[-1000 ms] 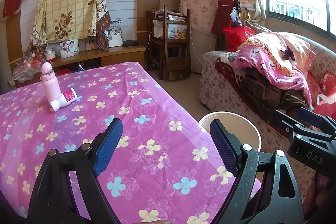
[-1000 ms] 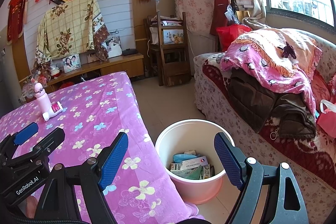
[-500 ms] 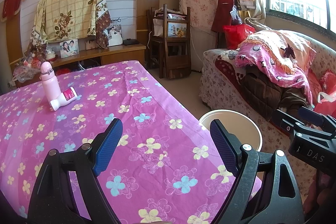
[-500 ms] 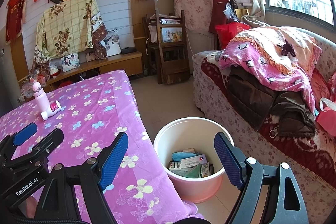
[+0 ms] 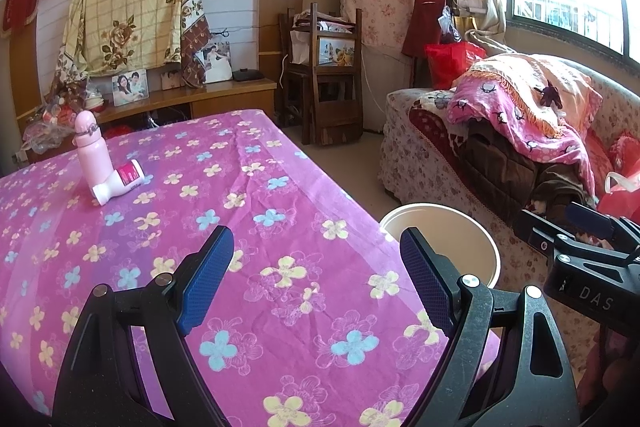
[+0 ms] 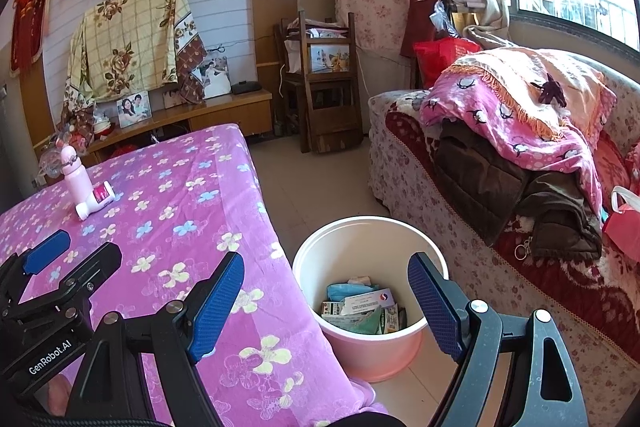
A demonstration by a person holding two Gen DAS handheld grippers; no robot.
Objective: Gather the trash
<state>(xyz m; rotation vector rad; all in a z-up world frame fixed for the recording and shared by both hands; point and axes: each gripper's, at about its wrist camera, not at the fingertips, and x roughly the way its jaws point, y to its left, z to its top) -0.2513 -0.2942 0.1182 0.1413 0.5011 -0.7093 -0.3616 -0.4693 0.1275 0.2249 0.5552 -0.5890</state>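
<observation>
Your left gripper (image 5: 316, 279) and right gripper (image 6: 326, 301) both hung spread wide, empty. Beside the white round plastic bin (image 6: 316, 259), cartons already inside; a small white-and-pink bottle (image 5: 118, 185) lay far up the table. Probably fetch it next.

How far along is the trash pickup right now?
Done: boxes and wrappers already lie in the bucket. In hand: nothing; left gripper and right gripper are both open. Possibly left: the small bottle lying against the pink flask on the table.
</observation>
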